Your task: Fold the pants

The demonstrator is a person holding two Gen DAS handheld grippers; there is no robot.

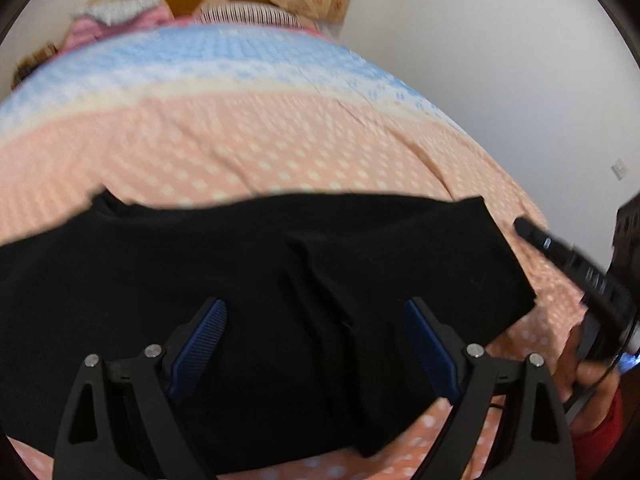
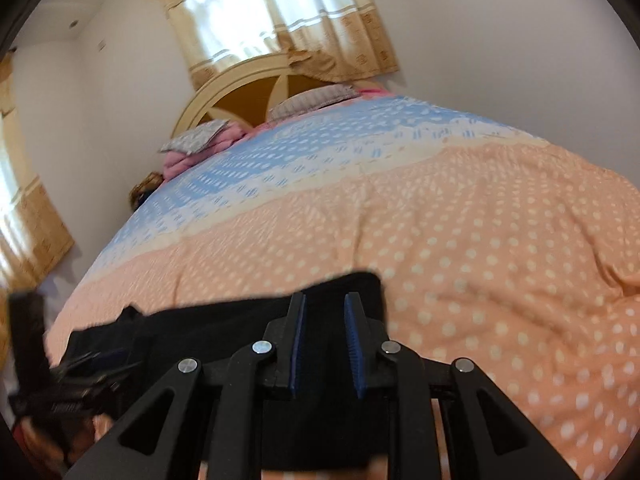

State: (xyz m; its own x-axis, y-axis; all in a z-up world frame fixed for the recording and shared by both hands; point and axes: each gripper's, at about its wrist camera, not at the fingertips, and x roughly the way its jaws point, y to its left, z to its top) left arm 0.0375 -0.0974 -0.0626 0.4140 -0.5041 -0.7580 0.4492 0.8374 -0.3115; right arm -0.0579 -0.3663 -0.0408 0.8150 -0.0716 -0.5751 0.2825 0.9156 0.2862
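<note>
Black pants (image 1: pixel 248 280) lie spread flat across the peach dotted bed cover (image 1: pixel 240 152). My left gripper (image 1: pixel 316 306) hovers over their middle with its blue pads wide apart and nothing between them. The right gripper (image 1: pixel 532 236) reaches in from the right in the left wrist view, its tip just beside the pants' right edge, held by a hand in a red sleeve (image 1: pixel 600 420). In the right wrist view my right gripper (image 2: pixel 325 300) stands over the pants (image 2: pixel 224 328) near a corner, with its pads a narrow gap apart. I see no cloth clamped there.
The bed cover turns blue (image 2: pixel 304 148) towards the headboard (image 2: pixel 240 100), where pillows and pink bedding (image 2: pixel 200 140) are piled. Curtains (image 2: pixel 280 12) hang behind. White walls stand close on the right. The blurred left gripper (image 2: pixel 88 364) shows at the far left.
</note>
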